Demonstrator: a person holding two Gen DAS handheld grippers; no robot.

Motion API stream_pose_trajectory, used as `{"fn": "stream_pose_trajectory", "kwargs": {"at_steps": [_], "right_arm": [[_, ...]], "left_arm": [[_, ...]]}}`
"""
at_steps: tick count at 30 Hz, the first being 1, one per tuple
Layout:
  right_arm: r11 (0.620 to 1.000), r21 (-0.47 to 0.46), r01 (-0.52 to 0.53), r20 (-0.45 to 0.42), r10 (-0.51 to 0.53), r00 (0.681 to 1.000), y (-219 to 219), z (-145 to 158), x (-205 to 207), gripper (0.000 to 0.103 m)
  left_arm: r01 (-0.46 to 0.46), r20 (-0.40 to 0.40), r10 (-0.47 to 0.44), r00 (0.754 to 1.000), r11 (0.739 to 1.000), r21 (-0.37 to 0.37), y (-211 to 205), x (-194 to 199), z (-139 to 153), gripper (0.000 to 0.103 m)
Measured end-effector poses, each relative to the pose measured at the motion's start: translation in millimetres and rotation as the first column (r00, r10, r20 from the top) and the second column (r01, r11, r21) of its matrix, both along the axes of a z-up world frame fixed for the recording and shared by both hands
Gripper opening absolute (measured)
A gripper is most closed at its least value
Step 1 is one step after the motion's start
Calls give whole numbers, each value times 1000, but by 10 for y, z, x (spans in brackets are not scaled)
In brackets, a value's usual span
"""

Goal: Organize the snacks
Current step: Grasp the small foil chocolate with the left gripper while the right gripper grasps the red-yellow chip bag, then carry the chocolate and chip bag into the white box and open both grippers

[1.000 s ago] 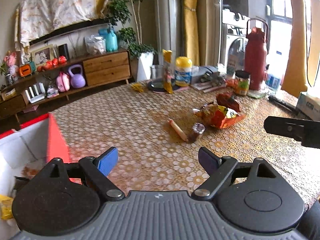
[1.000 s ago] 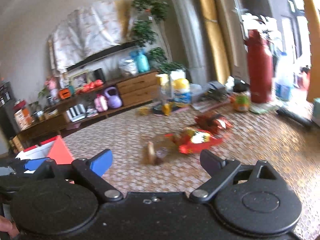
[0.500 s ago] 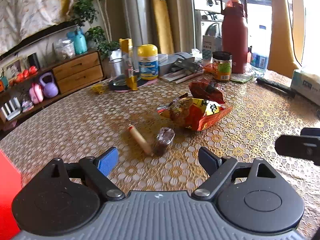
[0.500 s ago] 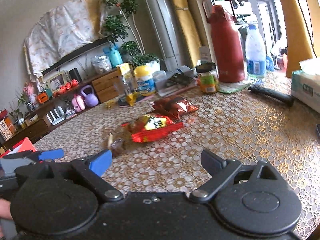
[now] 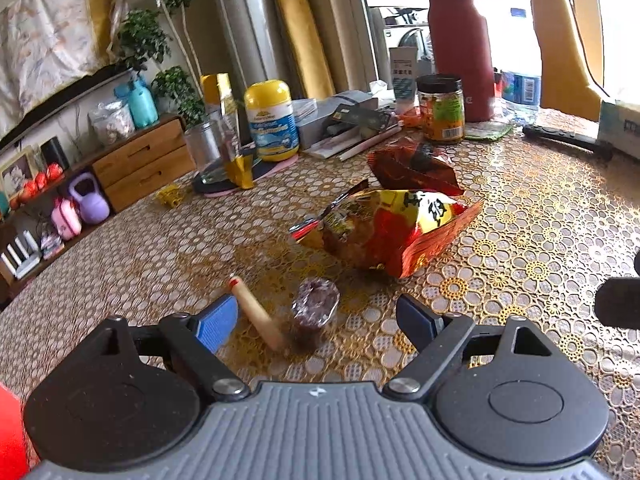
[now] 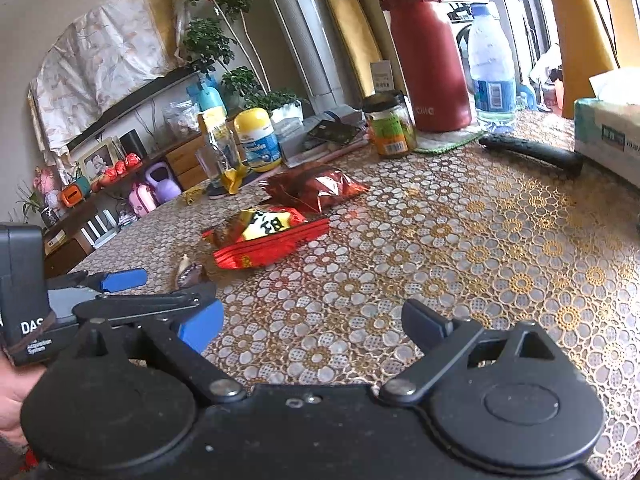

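The snacks lie near the middle of the tabletop (image 5: 540,216). The red-and-yellow snack bag (image 5: 392,228) is a crinkled foil pouch printed with large dark characters on a yellow panel (not legible). Just behind it lies a dark red foil bag (image 5: 412,168). Nearer the left tool (image 5: 316,322) lie a thin tan sausage stick (image 5: 256,312) with a red tip and a small clear-wrapped dark snack (image 5: 316,306); their near ends meet.

The left tool's jaws are closing, with the stick and the wrapped snack between the blue pads, not pressed. The right tool (image 6: 316,326) stands apart over bare cloth, with nothing between its jaws. In the right wrist view, the left tool's body bears the partial lettering "DAS".

The tabletop carries a gold lace-patterned cover of circles and flowers. Along its far edge stand a yellow-lidded white jar (image 5: 272,120) with a blue label, a dark-lidded glass jar (image 5: 440,108) with a green-and-orange barcode label, a tall dark red flask (image 5: 460,40) and a clear water bottle (image 6: 490,68).

Beyond stand a wooden drawer unit (image 5: 140,168), a purple kettlebell (image 5: 88,204), leafy potted plants (image 5: 160,40) and yellow curtains (image 5: 300,28).
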State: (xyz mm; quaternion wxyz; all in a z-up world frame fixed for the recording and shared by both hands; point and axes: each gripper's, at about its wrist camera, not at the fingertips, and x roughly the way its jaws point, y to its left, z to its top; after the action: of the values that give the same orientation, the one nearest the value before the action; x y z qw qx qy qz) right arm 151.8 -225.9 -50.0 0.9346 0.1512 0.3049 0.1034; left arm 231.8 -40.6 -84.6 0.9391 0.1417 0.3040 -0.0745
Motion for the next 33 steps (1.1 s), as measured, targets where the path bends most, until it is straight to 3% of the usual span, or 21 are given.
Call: {"fn": "stream_pose_trajectory", "kwargs": {"at_steps": [4, 6, 10, 17, 21, 31, 33], "right_arm": [[1000, -7, -7, 5, 7, 1000, 31, 2, 100, 96], [1000, -16, -15, 19, 15, 1000, 65, 30, 177, 96], [998, -40, -40, 53, 42, 998, 184, 139, 421, 96], [987, -121, -109, 71, 118, 990, 499, 225, 871, 96], [978, -160, -130, 44, 139, 989, 628, 152, 1044, 95], [948, -267, -172, -22, 173, 985, 897, -93, 1292, 94], [942, -292, -166, -21, 168, 986, 934, -132, 1281, 88]], "left_arm": [[11, -24, -11, 1000, 1000, 26, -47, 56, -67, 60], [21, -30, -20, 999, 999, 24, -47, 66, -90, 54], [0, -14, 1, 1000, 999, 35, -26, 54, -109, 29], [-34, -20, 34, 999, 999, -9, 95, -23, -66, 26], [-54, -18, 54, 998, 998, 12, 108, -115, -2, 25], [-99, -8, 98, 995, 994, -53, 245, -408, 255, 25], [-101, -5, 101, 995, 993, -62, 266, -450, 285, 25]]}}
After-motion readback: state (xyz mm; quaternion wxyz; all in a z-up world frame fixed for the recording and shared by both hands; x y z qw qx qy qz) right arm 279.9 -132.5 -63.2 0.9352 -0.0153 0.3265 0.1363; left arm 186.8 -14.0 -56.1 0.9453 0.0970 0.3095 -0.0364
